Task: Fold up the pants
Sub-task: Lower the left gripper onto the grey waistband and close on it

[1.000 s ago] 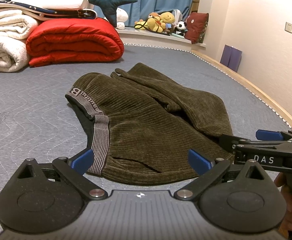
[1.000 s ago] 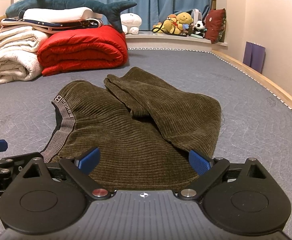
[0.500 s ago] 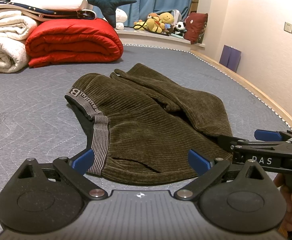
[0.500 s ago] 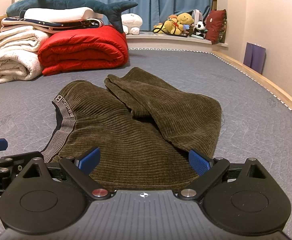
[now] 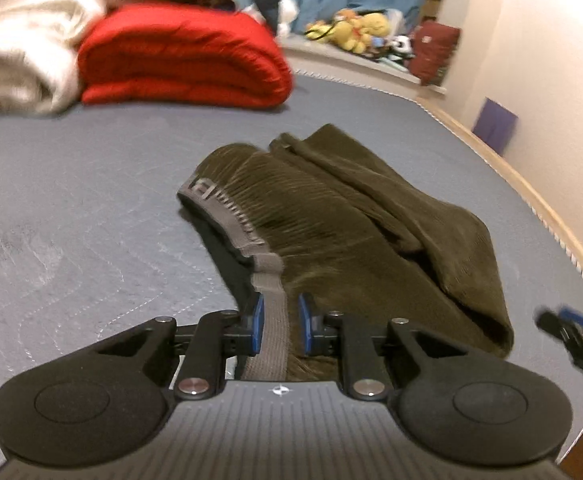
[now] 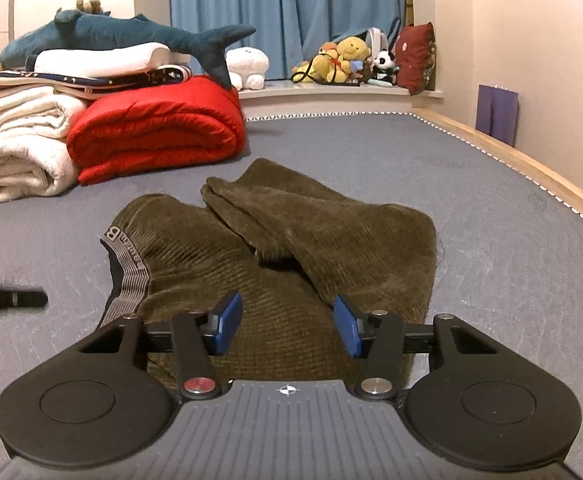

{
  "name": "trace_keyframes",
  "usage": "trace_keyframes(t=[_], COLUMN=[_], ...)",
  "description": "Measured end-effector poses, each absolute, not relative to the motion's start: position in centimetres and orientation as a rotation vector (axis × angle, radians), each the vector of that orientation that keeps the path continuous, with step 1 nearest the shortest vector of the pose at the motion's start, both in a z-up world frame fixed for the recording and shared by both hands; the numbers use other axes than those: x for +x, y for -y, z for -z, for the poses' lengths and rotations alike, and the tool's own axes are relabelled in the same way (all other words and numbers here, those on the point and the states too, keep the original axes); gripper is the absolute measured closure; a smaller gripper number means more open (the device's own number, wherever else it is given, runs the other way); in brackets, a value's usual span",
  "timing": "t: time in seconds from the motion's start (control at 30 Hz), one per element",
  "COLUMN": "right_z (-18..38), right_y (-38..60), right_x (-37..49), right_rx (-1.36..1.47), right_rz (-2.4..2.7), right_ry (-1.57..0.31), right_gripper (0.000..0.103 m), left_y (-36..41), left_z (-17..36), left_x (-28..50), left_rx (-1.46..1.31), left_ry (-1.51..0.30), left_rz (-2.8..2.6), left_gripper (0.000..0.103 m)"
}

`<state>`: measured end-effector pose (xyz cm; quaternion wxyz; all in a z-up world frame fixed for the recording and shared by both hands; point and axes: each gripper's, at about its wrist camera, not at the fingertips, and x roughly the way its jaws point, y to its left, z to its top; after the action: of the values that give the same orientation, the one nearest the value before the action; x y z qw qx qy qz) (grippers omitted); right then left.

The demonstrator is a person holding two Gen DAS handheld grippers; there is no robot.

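Here, ribbed olive pants [image 5: 351, 232], grey elastic waistband [image 5: 269, 304]

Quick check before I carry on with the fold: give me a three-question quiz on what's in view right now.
1. What is between the pads of the left gripper? A a sock; B the grey waistband; C a towel.
2. True or false: the pants lie on top of the red quilt.
3. Fill in: the pants lie on a grey ____.
Key: 1 B, the jaws have just been closing on it. 2 false, the red quilt sits farther back. 3 mattress.
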<state>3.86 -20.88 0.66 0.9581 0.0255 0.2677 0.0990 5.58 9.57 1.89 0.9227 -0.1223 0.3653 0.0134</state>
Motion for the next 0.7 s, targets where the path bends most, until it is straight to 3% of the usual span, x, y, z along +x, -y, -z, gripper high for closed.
trace_keyframes(t=[0.2,0.27,0.33,0.7], right_z=[0.0,0.5,1.1,8.4], right_y=[21.5,21.5,21.4,21.1], right_x=[4.8,5.1,5.6,10.5], right_rx=[0.061,0.054,0.05,0.244], right_rz=[-0.2,-0.21,-0.229,-0.22], right_ry=[-0.585,-0.607,-0.639,-0.973], right_gripper=[0.05,0.049,0.048,0.039], left_y=[-14.4,-14.6,-14.5,-12.6], left_z=[5.3,6.4,7.0,10.2], left_x=[9.7,10.9,11.8,14.0], left_rx=[-0.478,-0.48,-0.454,-0.338], left_ry=[-0.914,-0.918,-0.915,-0.875], left_rz=[0.006,0.043,0.049,0.103], left_gripper=[0.08,0.075,0.062,0.036])
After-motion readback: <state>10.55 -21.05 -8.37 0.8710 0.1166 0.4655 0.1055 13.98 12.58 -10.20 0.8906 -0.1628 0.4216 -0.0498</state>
